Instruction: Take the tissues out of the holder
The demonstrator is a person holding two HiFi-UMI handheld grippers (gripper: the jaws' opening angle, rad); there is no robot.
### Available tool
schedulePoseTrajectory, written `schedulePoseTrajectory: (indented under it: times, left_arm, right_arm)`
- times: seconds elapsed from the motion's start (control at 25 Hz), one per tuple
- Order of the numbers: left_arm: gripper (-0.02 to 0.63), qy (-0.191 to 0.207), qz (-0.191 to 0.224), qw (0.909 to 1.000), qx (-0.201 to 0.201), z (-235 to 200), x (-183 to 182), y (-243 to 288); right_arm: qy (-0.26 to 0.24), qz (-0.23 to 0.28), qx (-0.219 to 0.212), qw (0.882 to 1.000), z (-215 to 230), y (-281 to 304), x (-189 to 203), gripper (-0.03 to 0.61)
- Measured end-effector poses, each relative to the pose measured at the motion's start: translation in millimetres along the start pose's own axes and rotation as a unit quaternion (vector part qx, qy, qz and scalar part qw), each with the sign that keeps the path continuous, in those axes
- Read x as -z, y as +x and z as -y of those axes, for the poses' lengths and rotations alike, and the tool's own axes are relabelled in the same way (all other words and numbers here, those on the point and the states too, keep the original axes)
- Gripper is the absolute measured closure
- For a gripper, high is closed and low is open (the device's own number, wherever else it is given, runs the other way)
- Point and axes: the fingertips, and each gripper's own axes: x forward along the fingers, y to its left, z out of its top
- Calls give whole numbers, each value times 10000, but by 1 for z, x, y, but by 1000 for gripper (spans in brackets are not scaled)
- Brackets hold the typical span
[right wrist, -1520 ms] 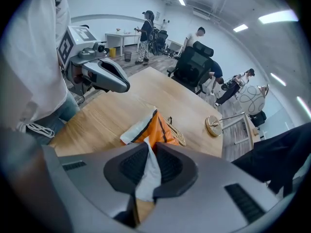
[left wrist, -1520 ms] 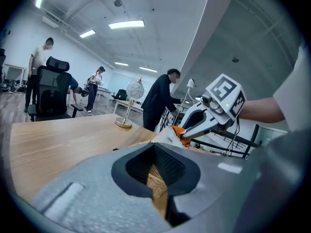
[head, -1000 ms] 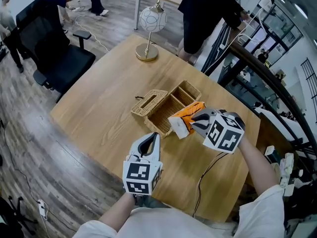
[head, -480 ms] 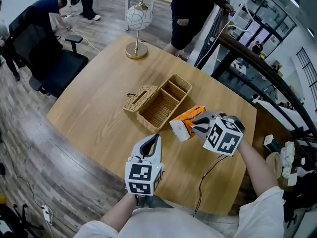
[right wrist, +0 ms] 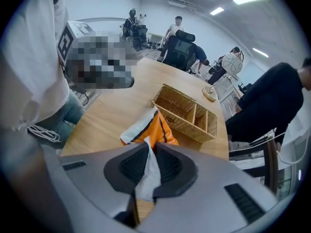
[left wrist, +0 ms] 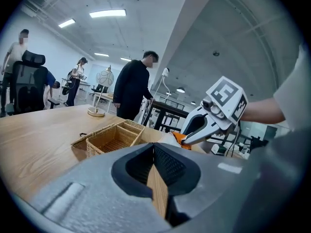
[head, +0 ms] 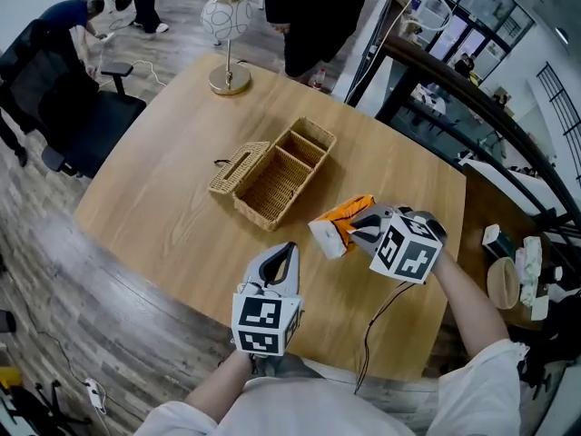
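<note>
Pale wooden table (head: 172, 207) across the middle of the head view, on grey plank floor (head: 54, 271). At upper left, a black chair (head: 64, 89). At top, a lamp (head: 225, 25) near the table's far edge, with a person (head: 318, 7) in dark clothes just behind. At upper right, a dark railing (head: 472, 125).

Centre of the table: an open wicker basket (head: 281, 175), lid (head: 238, 167) flapped out to its left. Right of centre and clear of the basket: an orange-and-white tissue pack (head: 338, 228), clamped by a white flap in the right gripper (head: 361, 232). Long axis slanting from lower left to upper right, white end toward the lower left. Resting on the table or lifted off it: cannot tell.

At lower centre, the left gripper (head: 286, 252), jaws pressed together on nothing, aimed up-frame at the basket.
</note>
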Motion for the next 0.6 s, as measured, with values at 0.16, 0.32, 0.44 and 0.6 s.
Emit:
schedulePoseTrajectory:
  times: [0.16,0.32,0.44,0.6]
  left_arm:
    - [603,12,-120,9999,64,9,11,4]
    - [604,17,-227,9996,152,19,24,7]
    - [603,16,-338,9992,194,24,36,7]
    - [603,23,-482,9986,218,24,51,5]
  right_arm:
    - [107,-17,-85,9999,-12,7,13,540]
    - [168,-59,-142,9997,-25,15,26,540]
    - [210,-75,-180,9996,-35,22,33,541]
    - [280,-74,-257,9993,-45,32,37,540]
